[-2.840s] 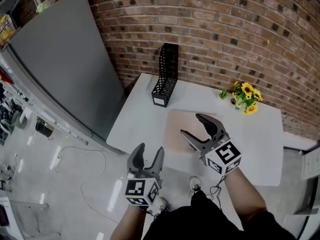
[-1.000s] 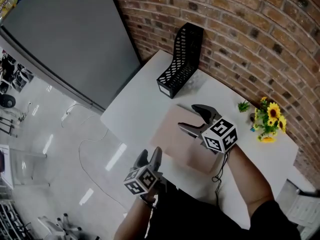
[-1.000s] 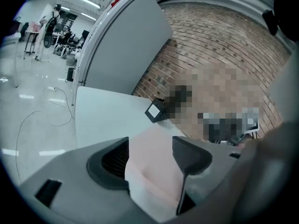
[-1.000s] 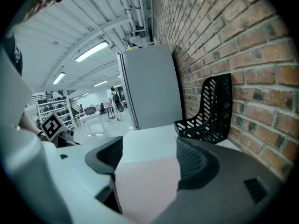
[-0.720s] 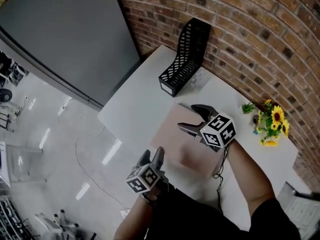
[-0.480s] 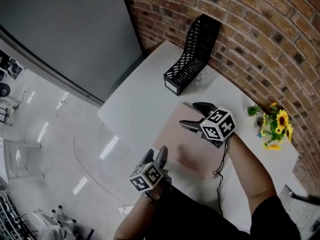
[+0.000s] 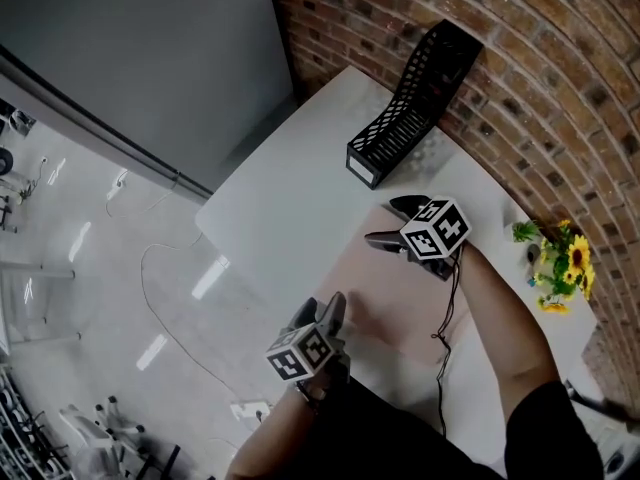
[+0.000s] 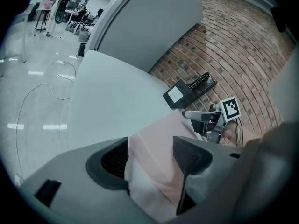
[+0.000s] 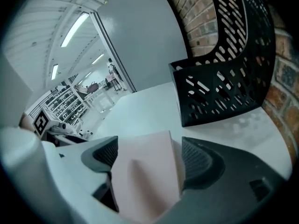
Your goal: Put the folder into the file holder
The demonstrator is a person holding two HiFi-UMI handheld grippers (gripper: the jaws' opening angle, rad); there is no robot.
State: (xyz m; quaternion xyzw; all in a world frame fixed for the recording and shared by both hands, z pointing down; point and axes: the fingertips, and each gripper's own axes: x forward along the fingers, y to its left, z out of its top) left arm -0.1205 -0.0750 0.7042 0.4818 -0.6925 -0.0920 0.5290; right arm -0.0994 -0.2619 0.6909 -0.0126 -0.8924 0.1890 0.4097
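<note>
Folder [image 7: 385, 290] flat on table [image 7: 280, 203], file holder [image 7: 410, 108] beyond it near brick wall [image 7: 570, 68], flowers [image 7: 562, 268] to the right.

One table [image 7: 290, 198], white. One folder [image 7: 390, 303], pink, lying on the near right of the table. One file holder [image 7: 410, 103], black mesh, at the far edge by the brick wall [image 7: 560, 78]. One flower bunch [image 7: 560, 268], yellow, far right. Two grippers: left gripper [image 7: 325, 306] and right gripper [image 7: 388, 222], with one marker cube on each. One grey panel [image 7: 130, 48], far left. One cable [image 7: 160, 268] on the floor, left.
</note>
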